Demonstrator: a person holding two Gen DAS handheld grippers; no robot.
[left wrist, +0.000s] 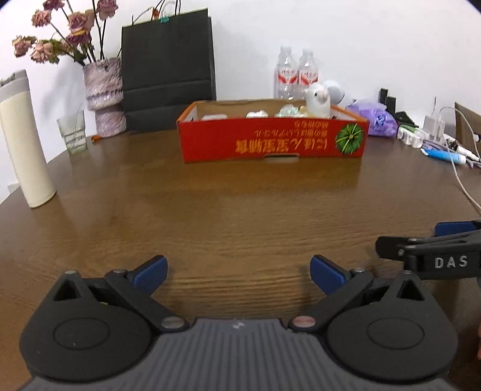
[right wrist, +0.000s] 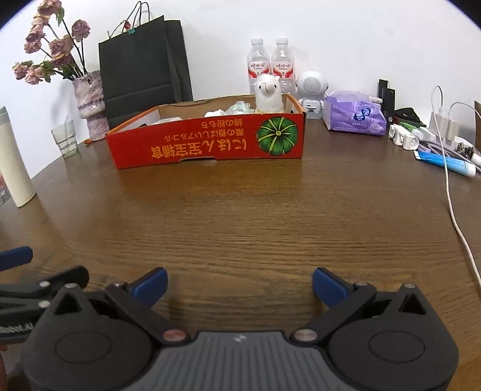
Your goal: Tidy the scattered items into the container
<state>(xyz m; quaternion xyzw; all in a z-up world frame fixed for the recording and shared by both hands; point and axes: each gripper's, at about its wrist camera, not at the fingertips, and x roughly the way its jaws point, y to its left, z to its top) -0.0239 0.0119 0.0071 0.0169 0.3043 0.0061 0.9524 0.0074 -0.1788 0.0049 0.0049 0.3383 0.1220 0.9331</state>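
Left claw, right claw: black linkages, blue pads, silver rivets.

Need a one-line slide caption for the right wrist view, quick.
Right gripper open and empty above the wooden table, facing the red box with the plush alpaca inside.

I see a plain white wall behind a dark brown wood-grain table, evenly lit, faintly glossy.

Both wrist views low, side by side, facing red box
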